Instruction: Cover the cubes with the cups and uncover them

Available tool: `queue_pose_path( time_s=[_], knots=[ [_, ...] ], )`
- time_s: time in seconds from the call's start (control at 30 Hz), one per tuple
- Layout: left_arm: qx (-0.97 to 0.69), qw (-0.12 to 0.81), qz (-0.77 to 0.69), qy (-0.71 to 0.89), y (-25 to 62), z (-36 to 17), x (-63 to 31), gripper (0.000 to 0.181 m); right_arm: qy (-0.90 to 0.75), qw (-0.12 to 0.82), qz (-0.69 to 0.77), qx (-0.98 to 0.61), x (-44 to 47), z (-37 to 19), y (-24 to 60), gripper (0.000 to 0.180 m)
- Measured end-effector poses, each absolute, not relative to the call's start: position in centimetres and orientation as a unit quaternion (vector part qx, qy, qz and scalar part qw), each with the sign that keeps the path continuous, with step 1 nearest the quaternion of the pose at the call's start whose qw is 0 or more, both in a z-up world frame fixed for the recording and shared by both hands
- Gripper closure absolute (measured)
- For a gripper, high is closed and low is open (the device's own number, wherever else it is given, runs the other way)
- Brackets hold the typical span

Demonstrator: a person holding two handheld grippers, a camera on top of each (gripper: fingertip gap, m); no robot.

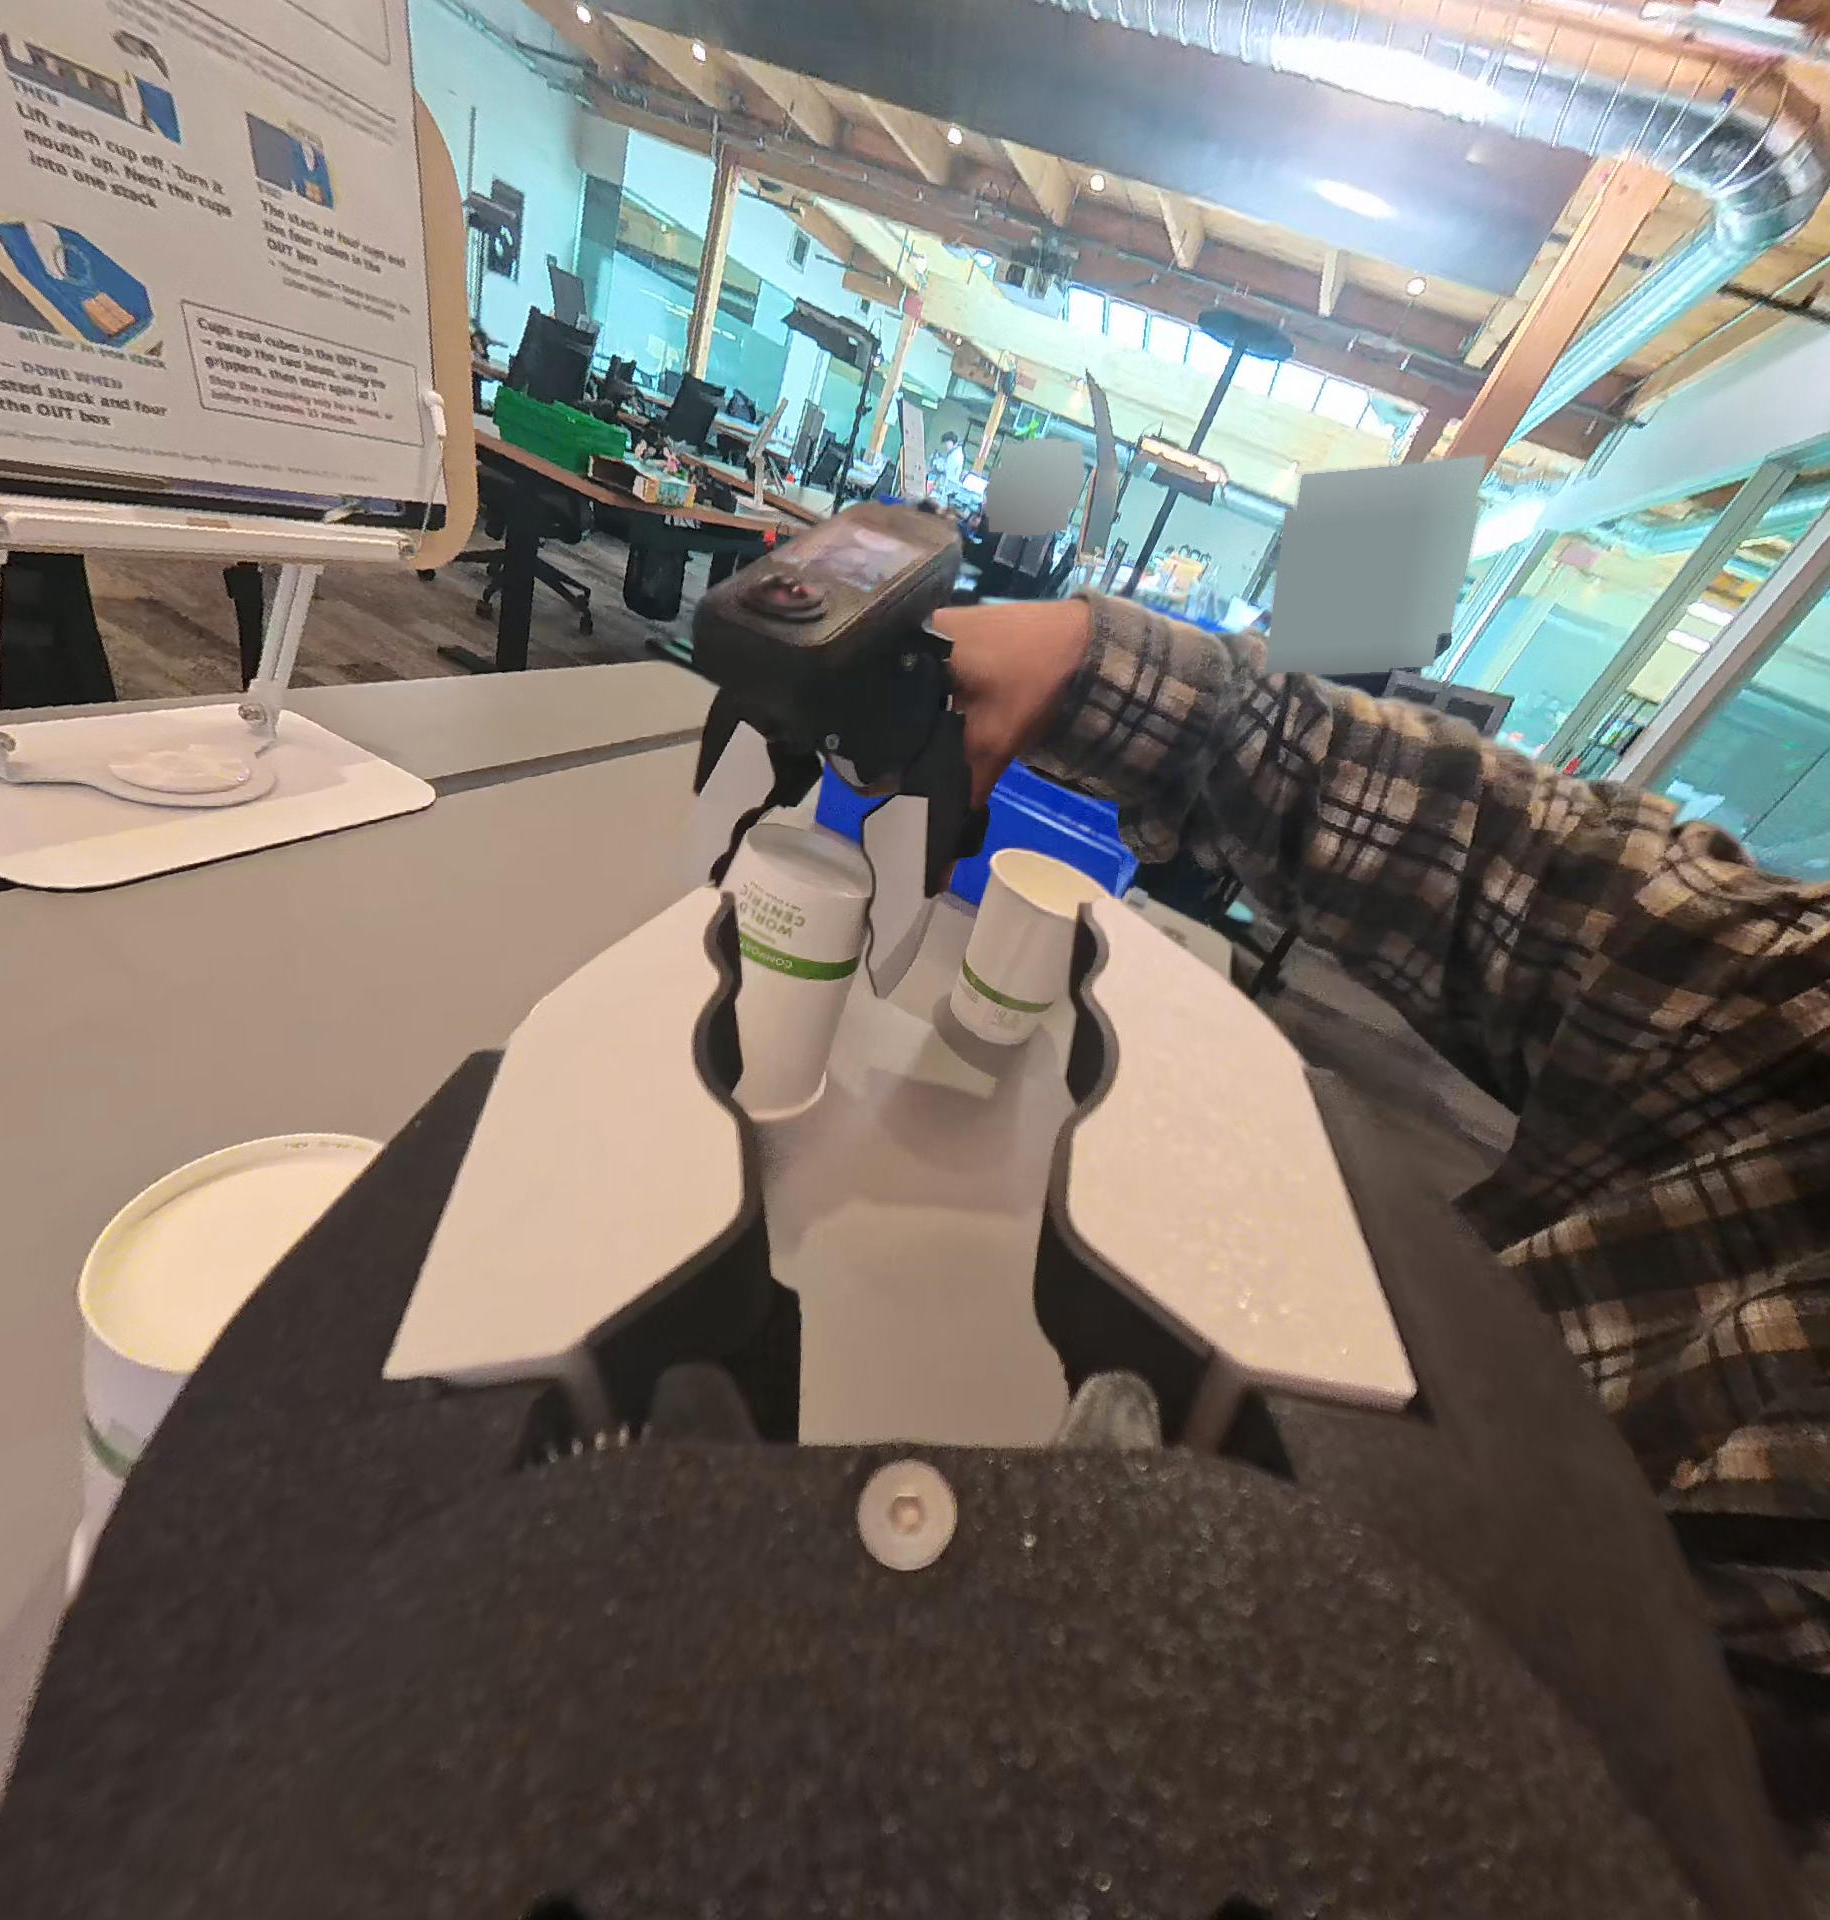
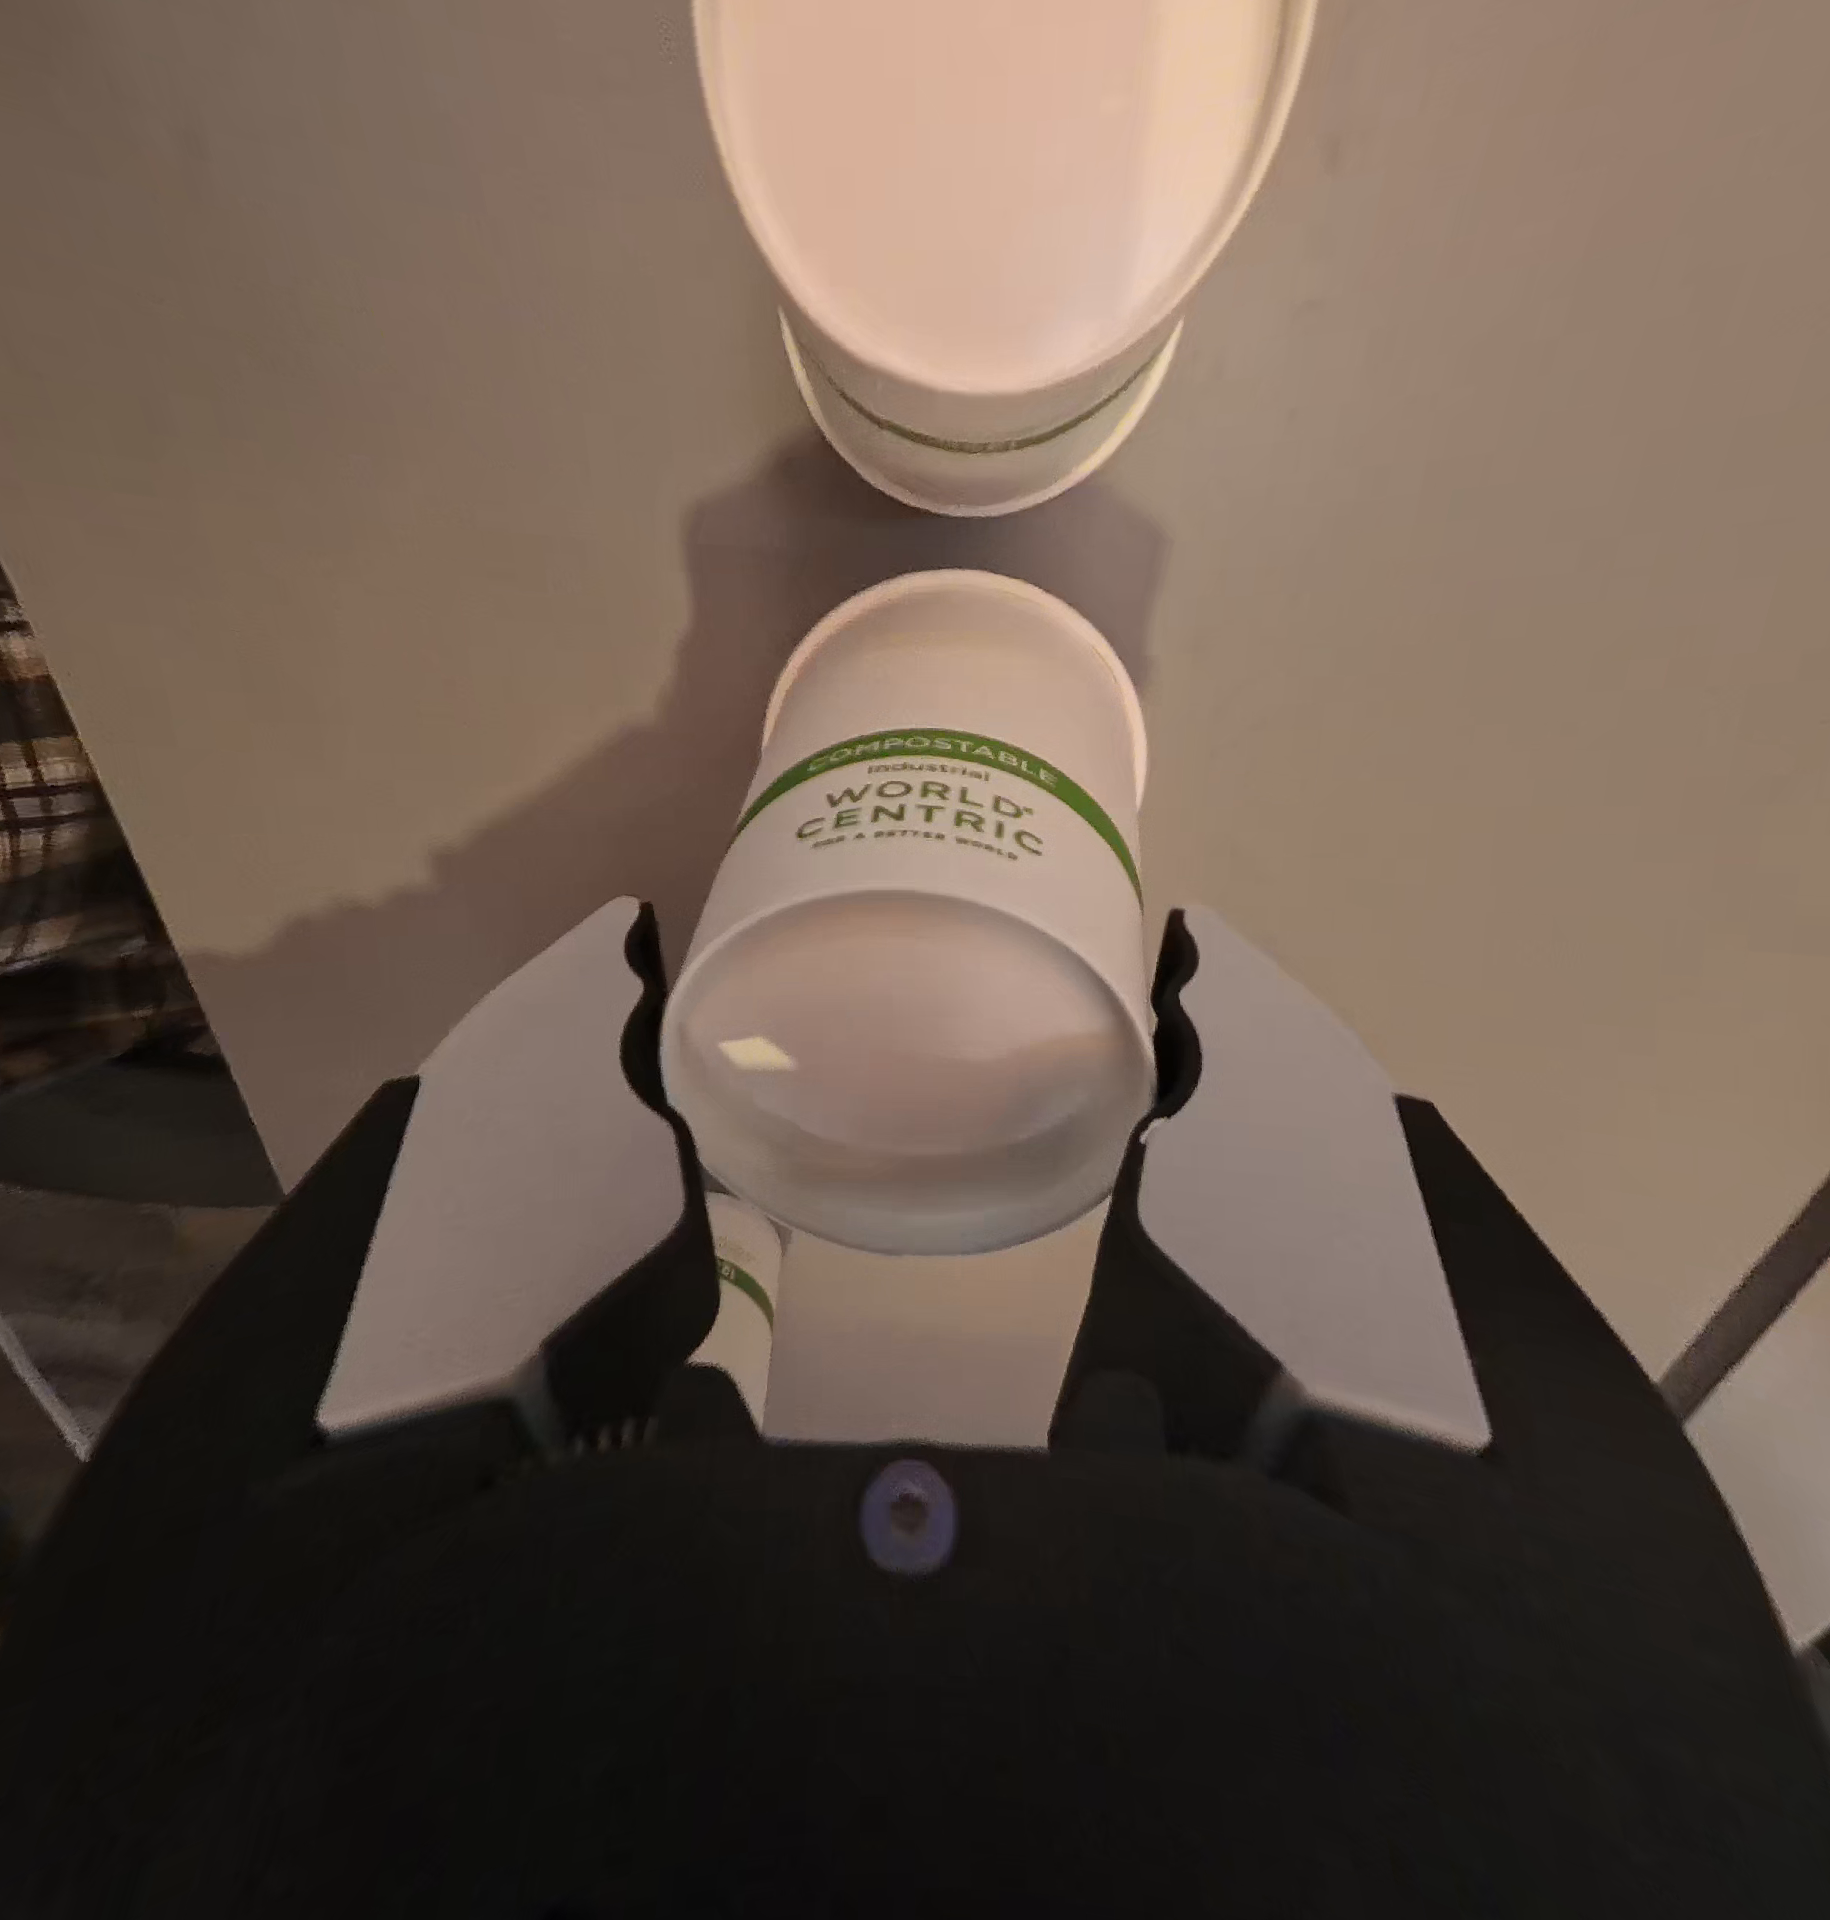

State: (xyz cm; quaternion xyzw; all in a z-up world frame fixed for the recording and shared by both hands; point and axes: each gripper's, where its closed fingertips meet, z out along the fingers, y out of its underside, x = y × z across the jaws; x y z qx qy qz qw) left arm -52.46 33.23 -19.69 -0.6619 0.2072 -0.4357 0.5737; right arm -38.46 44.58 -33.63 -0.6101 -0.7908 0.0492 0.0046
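Observation:
No cube shows in either view. In the left wrist view my right gripper (image 1: 807, 894) reaches down over an upside-down white paper cup with a green band (image 1: 797, 987), which leans slightly. In the right wrist view the right gripper (image 2: 911, 925) is shut on this cup (image 2: 900, 1081) near its base, one finger on each side. My left gripper (image 1: 906, 920) is open and empty, pointing at that cup from nearby. A mouth-up cup (image 1: 1015, 945) stands just right of it. Another upside-down cup (image 1: 194, 1278) stands by my left finger; it also shows in the right wrist view (image 2: 994, 260).
The grey table (image 1: 267, 987) carries a white stand with an instruction sheet (image 1: 184, 260) at the back left. A blue bin (image 1: 1056, 821) sits behind the cups. A plaid sleeve (image 1: 1410, 883) crosses the right side. The table edge (image 2: 163, 883) runs along the left.

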Motion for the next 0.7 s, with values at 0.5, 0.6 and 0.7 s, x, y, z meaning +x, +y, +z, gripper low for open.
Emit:
queue_pose_path(
  time_s=[0.5, 0.6, 0.7],
  knots=[
    [-0.640, 0.521, -0.527, 0.203, 33.6, -20.5, -46.1, 0.123, -0.511, 0.516, 0.400, -0.560, -35.3, -20.7, 38.0, 0.090],
    [-0.639, 0.489, -0.552, 0.217, 33.5, -20.8, -43.0, 0.124, -0.455, 0.552, 0.444, -0.539, -35.0, -21.7, 36.5, 0.090],
    [-0.639, 0.468, -0.563, 0.234, 33.2, -20.8, -40.7, 0.125, -0.441, 0.555, 0.476, -0.521, -35.2, -22.4, 35.4, 0.090]
  ],
)
